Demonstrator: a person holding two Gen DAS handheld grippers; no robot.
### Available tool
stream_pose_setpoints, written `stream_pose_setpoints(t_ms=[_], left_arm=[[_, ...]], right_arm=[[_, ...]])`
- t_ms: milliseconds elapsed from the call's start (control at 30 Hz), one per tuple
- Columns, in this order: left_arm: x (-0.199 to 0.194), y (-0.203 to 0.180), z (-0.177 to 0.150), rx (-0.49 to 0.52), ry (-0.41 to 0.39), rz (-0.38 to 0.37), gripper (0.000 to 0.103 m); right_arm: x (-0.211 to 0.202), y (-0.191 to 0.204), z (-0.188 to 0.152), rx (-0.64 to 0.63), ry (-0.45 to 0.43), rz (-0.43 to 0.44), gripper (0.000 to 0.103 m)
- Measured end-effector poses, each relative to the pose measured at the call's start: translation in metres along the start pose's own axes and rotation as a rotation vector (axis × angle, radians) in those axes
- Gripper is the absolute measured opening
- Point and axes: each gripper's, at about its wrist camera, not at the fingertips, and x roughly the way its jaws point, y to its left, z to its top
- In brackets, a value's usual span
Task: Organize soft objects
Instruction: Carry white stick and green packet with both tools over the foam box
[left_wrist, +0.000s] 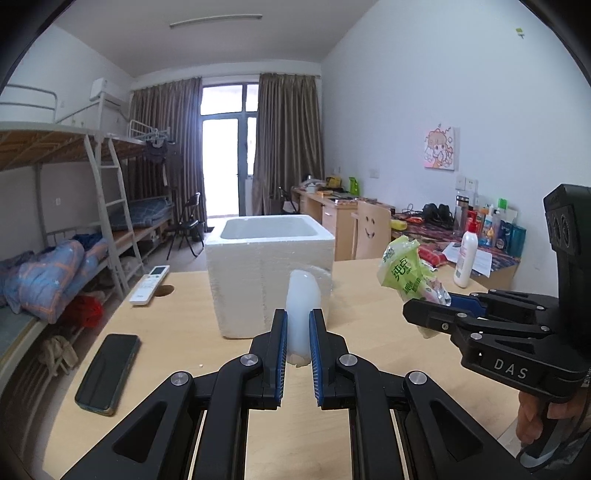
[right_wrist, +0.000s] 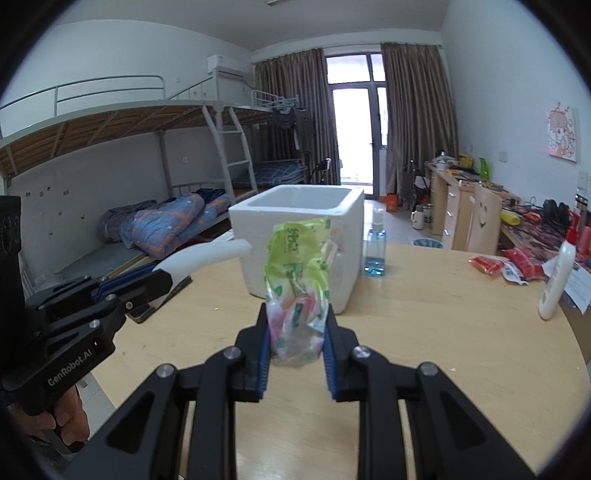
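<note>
L claw (left_wrist: 298, 332): narrowed onto a translucent white soft piece (left_wrist: 302, 310), which is pinched between the blue pads (left_wrist: 282, 350) and sticks up and fwd past the tips. From the R wrist view the same piece (right_wrist: 207, 258) is seen as a long white shape pointing toward the foam box. The L claw is held above the table (left_wrist: 184, 369), not touching it.

R claw (right_wrist: 297, 332): closed onto a crumpled green-and-clear plastic bag (right_wrist: 295, 280), gripped at its lower part w/ the green printed end standing up above the tips. In the L wrist view the bag (left_wrist: 404, 271) is seen off to the R of the L claw, well apart from the white piece.

Straight ahead of both claws a white foam box (left_wrist: 269, 273) is set on the table, open at the top; inside not visible. Both held items are near the box front, neither in it.

To the L of the L claw a dark phone (left_wrist: 107, 373) is lying flat, w/ a white remote (left_wrist: 149, 284) further fwd. Beyond the R claw, just R of the box, a blue-liquid bottle (right_wrist: 375, 249) is standing; far R, a white lotion bottle (right_wrist: 556, 280) and red snack packs (right_wrist: 502, 266) are seen.
</note>
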Motion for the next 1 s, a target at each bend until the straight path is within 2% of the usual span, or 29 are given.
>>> stream_pose_setpoints(t_ms=[300, 633, 1000], left_arm=[[0.001, 0.011, 0.008, -0.039, -0.014, 0.017, 0.013], [-0.006, 0.016, 0.040, -0.036, -0.081, 0.041, 0.013], [0.008, 0.021, 0.070, -0.019, -0.093, 0.034, 0.013]], right_arm=[[0.005, 0.009, 0.004, -0.033, -0.004, 0.032, 0.028], [0.001, 0.015, 0.028, -0.070, -0.052, 0.047, 0.028], [0.005, 0.013, 0.054, -0.078, -0.069, 0.040, 0.028]])
